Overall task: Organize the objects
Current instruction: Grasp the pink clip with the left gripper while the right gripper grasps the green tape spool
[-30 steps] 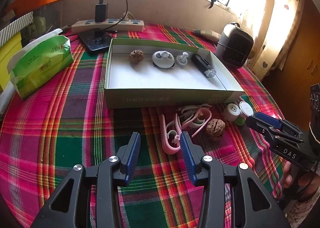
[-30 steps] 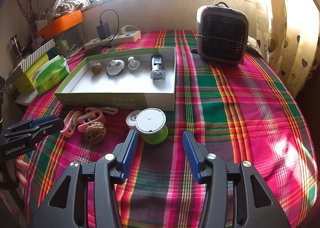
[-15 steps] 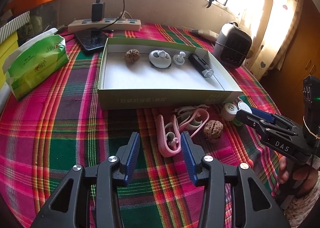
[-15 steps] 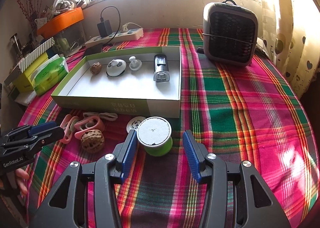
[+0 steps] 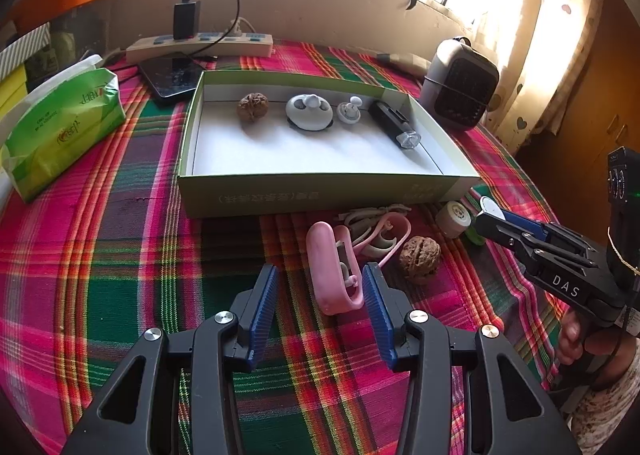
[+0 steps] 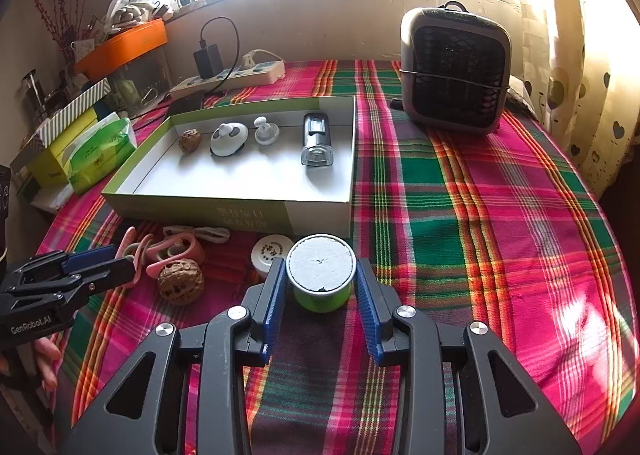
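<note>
A shallow green-and-white box (image 5: 320, 191) (image 6: 224, 211) holds a walnut (image 5: 252, 106), a white round device (image 5: 309, 112), a small white knob (image 5: 348, 111) and a black lighter-like tube (image 5: 394, 125). In front of it lie pink clips (image 5: 334, 267), a loose walnut (image 5: 420, 257) (image 6: 180, 281), a white cap (image 6: 270, 253) and a green spool with a white top (image 6: 320, 275). My left gripper (image 5: 320, 295) is open, its right finger beside a pink clip. My right gripper (image 6: 320, 291) is open, with its fingers on either side of the spool.
A grey fan heater (image 6: 454, 67) stands at the back right. A green tissue pack (image 5: 60, 123), a power strip (image 5: 200, 45) and a phone (image 5: 172, 75) lie at the back left. The plaid cloth (image 6: 480, 215) stretches to the right.
Both grippers moved forward. The right gripper's fingers now flank the green spool, and the left gripper has come up to the pink clip.
</note>
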The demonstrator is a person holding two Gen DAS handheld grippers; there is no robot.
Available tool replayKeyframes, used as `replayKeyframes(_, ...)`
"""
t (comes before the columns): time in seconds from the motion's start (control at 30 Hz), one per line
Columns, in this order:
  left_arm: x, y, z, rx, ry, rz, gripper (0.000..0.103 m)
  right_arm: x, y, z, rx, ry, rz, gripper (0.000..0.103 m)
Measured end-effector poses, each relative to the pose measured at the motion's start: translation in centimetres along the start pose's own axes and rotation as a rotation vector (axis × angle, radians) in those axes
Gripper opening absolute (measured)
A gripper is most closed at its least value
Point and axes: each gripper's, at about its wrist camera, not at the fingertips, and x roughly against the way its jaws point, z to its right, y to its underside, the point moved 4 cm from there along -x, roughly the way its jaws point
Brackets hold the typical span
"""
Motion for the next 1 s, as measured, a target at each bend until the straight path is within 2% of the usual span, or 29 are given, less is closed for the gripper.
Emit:
replayKeyframes(0.8, -0.76, -0.31, 0.80, -0.029, -0.048, -0.017, 0.042, 0.54, 0.69, 0.14, -0.024, -0.025, -0.002, 0.036)
replayKeyframes(0.9, -0.73, -0.30, 0.79, -0.024, -0.043, -0.019, 0.039, 0.55, 0.70, 0.15, -0.025, -0.026, -0.002, 0.036)
replayKeyframes(1.0, -0.73, -0.20, 0.81, -0.025, -0.054, -0.023, 0.029, 0.55, 0.72, 0.15, -0.028, -0.029, -0.002, 0.036)
